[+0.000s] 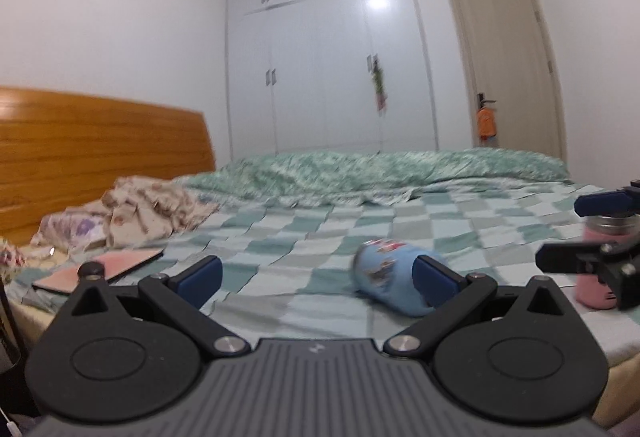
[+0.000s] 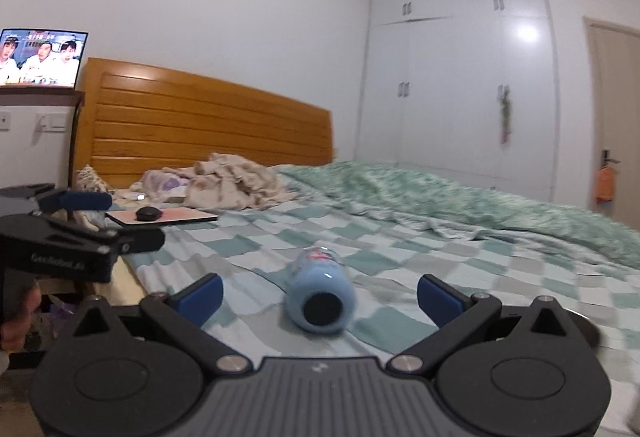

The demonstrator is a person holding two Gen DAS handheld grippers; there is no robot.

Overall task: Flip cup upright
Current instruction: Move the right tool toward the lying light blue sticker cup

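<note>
A light blue cup (image 1: pixel 390 275) with cartoon prints lies on its side on the checked bedsheet. In the right wrist view the cup (image 2: pixel 320 295) shows its dark round end toward the camera. My left gripper (image 1: pixel 318 275) is open and empty, with its right finger just in front of the cup. My right gripper (image 2: pixel 320 295) is open, with the cup lying between and just beyond its fingers, untouched. The right gripper also shows at the right edge of the left wrist view (image 1: pixel 592 233). The left gripper shows at the left of the right wrist view (image 2: pixel 96 225).
A pink cup (image 1: pixel 598 269) with a metal rim stands upright behind the right gripper. A pink tablet (image 2: pixel 164 216) with a black mouse on it lies near the pillows. A crumpled green quilt (image 2: pixel 460 197) covers the far bed. A wooden headboard (image 2: pixel 208 121) stands at the left.
</note>
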